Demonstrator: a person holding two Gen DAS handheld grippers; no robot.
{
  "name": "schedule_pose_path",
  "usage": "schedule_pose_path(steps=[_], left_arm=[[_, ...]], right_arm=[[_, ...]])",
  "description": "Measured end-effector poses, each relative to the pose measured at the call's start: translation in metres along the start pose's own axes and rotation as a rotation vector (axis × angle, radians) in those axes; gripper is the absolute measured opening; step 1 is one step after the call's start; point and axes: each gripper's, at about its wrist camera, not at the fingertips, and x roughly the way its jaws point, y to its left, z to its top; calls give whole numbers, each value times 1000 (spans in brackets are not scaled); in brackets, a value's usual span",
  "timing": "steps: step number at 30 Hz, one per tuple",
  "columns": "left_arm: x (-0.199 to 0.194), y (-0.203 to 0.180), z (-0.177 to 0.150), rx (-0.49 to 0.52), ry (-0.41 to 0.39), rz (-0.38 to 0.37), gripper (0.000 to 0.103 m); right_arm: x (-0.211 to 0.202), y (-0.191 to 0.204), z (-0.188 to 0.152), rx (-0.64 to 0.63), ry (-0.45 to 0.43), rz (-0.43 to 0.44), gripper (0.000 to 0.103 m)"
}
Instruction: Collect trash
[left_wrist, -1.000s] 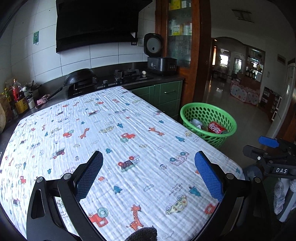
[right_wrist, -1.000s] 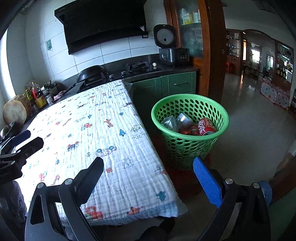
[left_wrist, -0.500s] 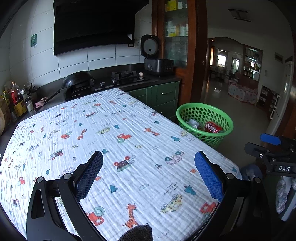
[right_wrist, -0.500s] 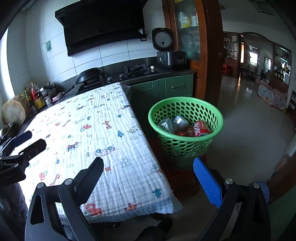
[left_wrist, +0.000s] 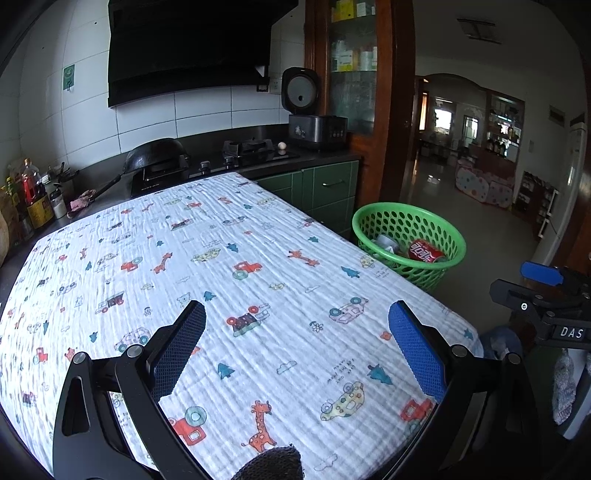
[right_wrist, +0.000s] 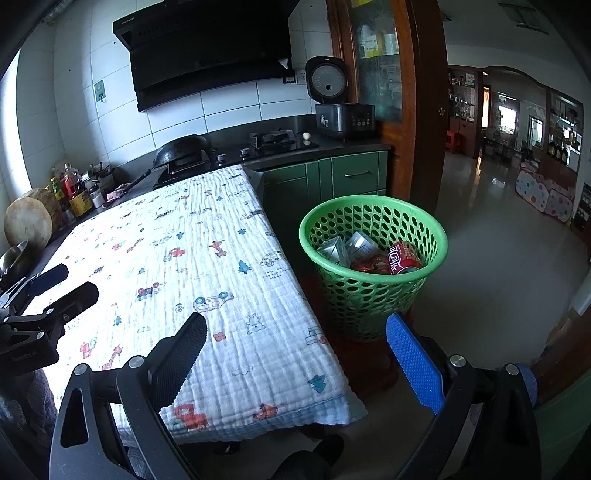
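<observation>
Green basket (right_wrist: 373, 295) at two o'clock off the table (right_wrist: 207, 266), held a red can (right_wrist: 404, 258) and silver cartons (right_wrist: 349, 247), left gripper (left_wrist: 295, 347) and right gripper (right_wrist: 295, 354) both spread wide, gripping nothing.

Your left gripper (left_wrist: 295, 325) and right gripper (right_wrist: 295, 332) are both held level, side by side, jaws spread wide with nothing between them.

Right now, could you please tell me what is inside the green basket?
The green basket holds a red can, two silver cartons and red wrappers. Anything beneath them is covered.
</observation>
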Motion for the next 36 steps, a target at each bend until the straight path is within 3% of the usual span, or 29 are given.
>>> schedule_pose_path(steps=[36], left_arm=[[4, 3, -5, -22, 9, 4, 98]], right_arm=[[3, -4, -1, 7, 3, 4, 95]])
